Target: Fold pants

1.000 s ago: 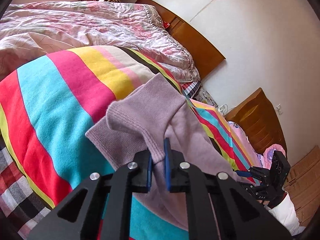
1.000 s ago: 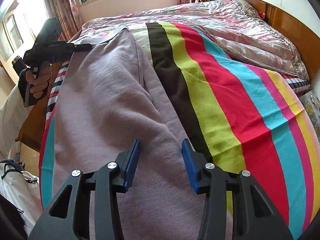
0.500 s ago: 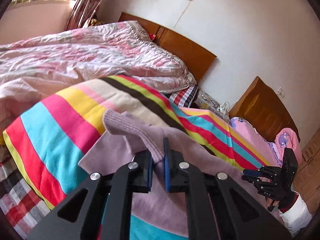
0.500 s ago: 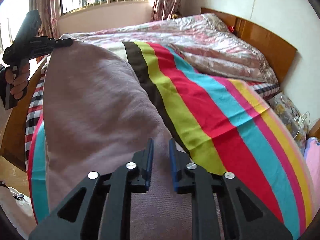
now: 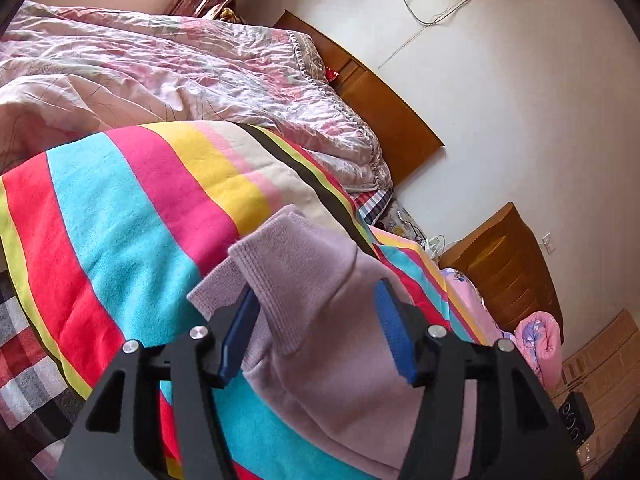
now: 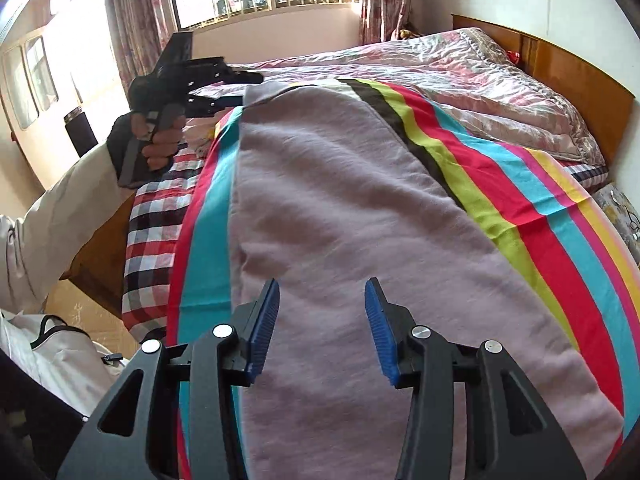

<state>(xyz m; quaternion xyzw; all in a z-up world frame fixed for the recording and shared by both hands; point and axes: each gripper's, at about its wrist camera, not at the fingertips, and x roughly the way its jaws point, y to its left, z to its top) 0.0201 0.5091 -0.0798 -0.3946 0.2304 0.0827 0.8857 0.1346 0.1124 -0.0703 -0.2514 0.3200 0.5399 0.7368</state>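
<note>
My left gripper [image 5: 316,328] has just been opening: its blue pads [image 5: 390,330] stand well apart, and the ribbed cuff of the soft lilac knit pants [image 5: 320,280] lies loose between them, gripped by neither. My right gripper [image 6: 322,326] is half open and holds nothing, hovering over the pants, which stretch away from my fingertips along the rainbow-striped fleece blanket [image 6: 532,208]. Ahead to the right lies a crumpled pink floral quilt [image 6: 480,76].
</note>
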